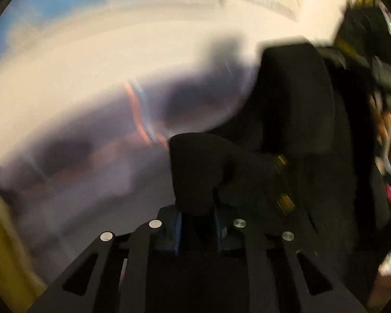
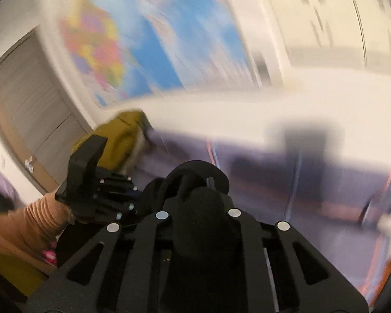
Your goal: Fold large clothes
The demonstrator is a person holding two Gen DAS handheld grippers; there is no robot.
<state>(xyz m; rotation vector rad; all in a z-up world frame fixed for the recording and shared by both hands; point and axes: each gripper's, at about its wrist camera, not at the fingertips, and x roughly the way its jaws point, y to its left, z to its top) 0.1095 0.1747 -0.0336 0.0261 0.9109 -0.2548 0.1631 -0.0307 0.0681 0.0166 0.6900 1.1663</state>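
1. The left gripper [image 1: 198, 214], a black two-finger tong with blue-edged pads, has its jaws drawn close together on a bunched fold of the black fabric garment [image 1: 294, 109], which swells out just beyond the fingertips.
2. From that pinch the black cloth runs far and to the right in the left wrist view, filling most of the right half; two small brass-coloured fittings [image 1: 284, 180] show on it near the grip.
3. The right gripper [image 2: 199, 195] is likewise closed down on a rolled wad of the same black garment [image 2: 203, 224], which bulges up between and over its fingers, hiding the pads.
4. In the right wrist view the left gripper [image 2: 91, 182] appears at the left, near the right one, held by a hand in a ribbed tan sleeve [image 2: 36, 216]; black cloth bridges the two tongs.
5. Beneath and beyond the garment lies a lilac bed cover with thin orange and blue stripes [image 2: 312, 182], badly smeared, so its pattern is probably stripes but I cannot be sure.
6. A mustard-yellow cushion or cloth [image 2: 127, 133] sits at the far left of the cover.
7. On the far wall hangs a blue, multicoloured map poster [image 2: 148, 41], beside a grey panelled door [image 2: 31, 104] on the left.
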